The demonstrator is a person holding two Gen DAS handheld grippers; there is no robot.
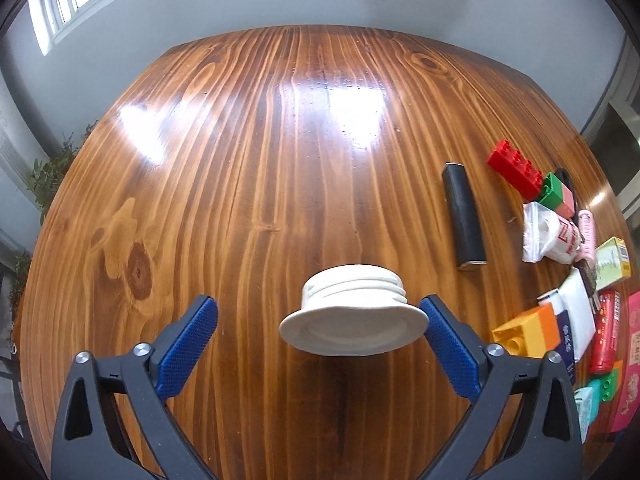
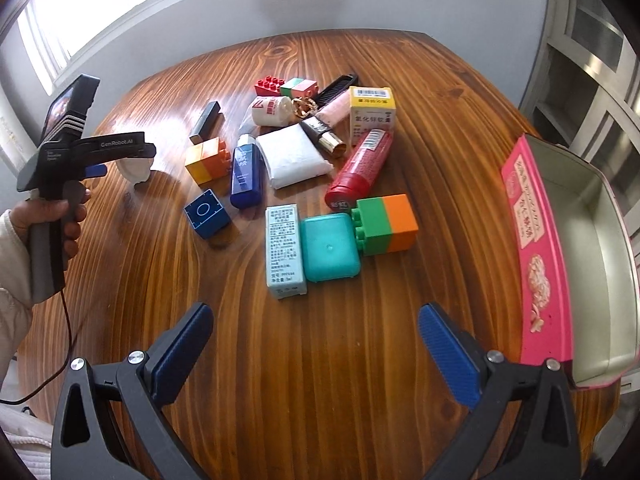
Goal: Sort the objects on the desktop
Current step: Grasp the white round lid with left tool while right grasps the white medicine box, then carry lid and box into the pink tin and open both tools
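You have the white threaded plastic lid (image 1: 354, 320) left of the cluttered pile, the open pink metal tin (image 2: 560, 248) at the wooden table's (image 2: 360, 360) right edge.

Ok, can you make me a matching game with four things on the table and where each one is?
Things:
1. teal case
2. white roll
3. pink tin
4. red bottle

Places:
A. between the left gripper's open fingers
B. at the table's right edge, open
C. touching the green and orange block
D. lying beside the white packet

Pairs: 1-C, 2-A, 3-B, 4-D
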